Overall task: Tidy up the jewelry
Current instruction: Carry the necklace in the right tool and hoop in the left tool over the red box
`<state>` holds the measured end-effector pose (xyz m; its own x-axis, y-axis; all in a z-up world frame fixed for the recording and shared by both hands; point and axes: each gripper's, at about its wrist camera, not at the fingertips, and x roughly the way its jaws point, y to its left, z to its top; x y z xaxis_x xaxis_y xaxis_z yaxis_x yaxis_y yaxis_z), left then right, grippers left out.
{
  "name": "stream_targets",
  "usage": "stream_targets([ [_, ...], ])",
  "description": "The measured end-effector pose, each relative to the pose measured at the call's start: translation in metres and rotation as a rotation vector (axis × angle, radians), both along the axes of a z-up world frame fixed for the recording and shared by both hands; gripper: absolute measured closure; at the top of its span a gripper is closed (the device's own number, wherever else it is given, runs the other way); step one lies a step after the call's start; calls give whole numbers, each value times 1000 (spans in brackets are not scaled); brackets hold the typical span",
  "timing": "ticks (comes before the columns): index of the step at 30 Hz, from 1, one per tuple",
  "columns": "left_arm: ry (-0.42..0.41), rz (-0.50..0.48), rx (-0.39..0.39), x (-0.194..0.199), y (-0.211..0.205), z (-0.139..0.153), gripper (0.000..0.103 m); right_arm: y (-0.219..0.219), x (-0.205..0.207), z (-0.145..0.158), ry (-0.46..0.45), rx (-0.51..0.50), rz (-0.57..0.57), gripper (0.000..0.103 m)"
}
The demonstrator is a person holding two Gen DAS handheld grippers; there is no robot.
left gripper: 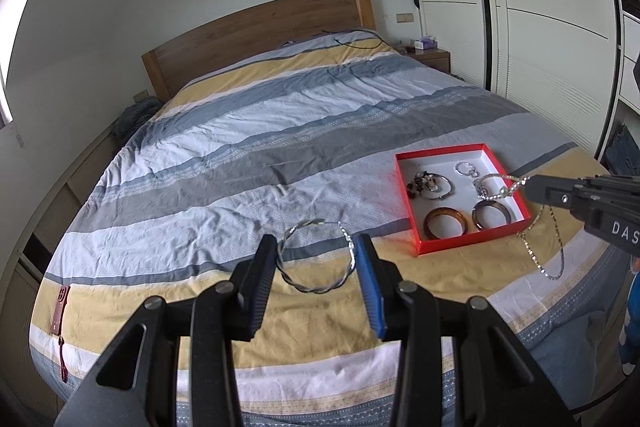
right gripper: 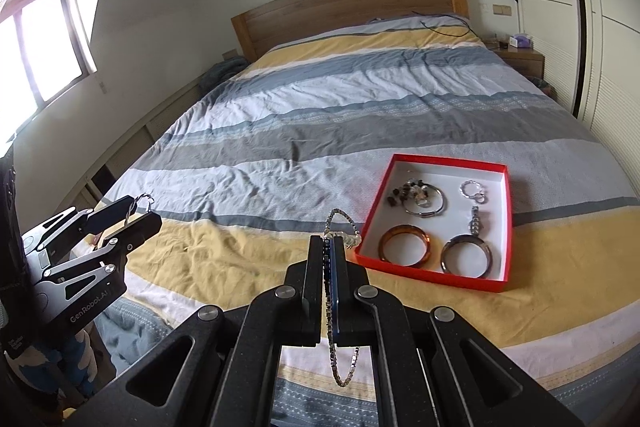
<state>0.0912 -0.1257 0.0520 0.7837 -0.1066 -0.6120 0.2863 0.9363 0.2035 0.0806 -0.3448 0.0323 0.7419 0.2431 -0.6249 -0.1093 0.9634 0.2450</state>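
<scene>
A red tray (left gripper: pixel 416 223) (right gripper: pixel 505 227) with a white floor lies on the bed and holds an amber bangle (left gripper: pixel 445 223) (right gripper: pixel 404 245), a dark bangle (left gripper: pixel 492 214) (right gripper: pixel 467 253), a silver bracelet with beads (left gripper: pixel 434 185) (right gripper: pixel 424 201) and a small ring chain (left gripper: pixel 466 169) (right gripper: pixel 474 191). My right gripper (right gripper: pixel 329 241) (left gripper: pixel 528 185) is shut on a silver chain necklace (right gripper: pixel 342 363) (left gripper: pixel 544 259), left of the tray; the chain hangs in loops. My left gripper (left gripper: pixel 316 253) (right gripper: pixel 138 209) stands open around a twisted silver bangle (left gripper: pixel 318 259), which lies between its fingers.
The striped bed cover (left gripper: pixel 280 147) (right gripper: pixel 320 115) fills the view, with a wooden headboard (left gripper: pixel 256 27) behind. A red tag (left gripper: pixel 60 311) lies near the bed's left edge. White wardrobe doors (left gripper: pixel 540 27) stand at the right; a nightstand (left gripper: pixel 434 59) is beside them.
</scene>
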Motion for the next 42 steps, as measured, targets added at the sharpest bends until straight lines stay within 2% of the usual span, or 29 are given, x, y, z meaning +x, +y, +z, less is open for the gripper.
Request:
stream_targets([
  [9, 50, -16, 3, 26, -21, -15, 65, -31, 15, -9, 14, 14, -48, 100],
  [16, 73, -34, -7, 63, -43, -23, 65, -54, 44, -16, 24, 6, -65, 100],
  [42, 58, -167, -37, 182, -144, -40, 65, -120, 160, -7, -56, -22, -135, 100],
])
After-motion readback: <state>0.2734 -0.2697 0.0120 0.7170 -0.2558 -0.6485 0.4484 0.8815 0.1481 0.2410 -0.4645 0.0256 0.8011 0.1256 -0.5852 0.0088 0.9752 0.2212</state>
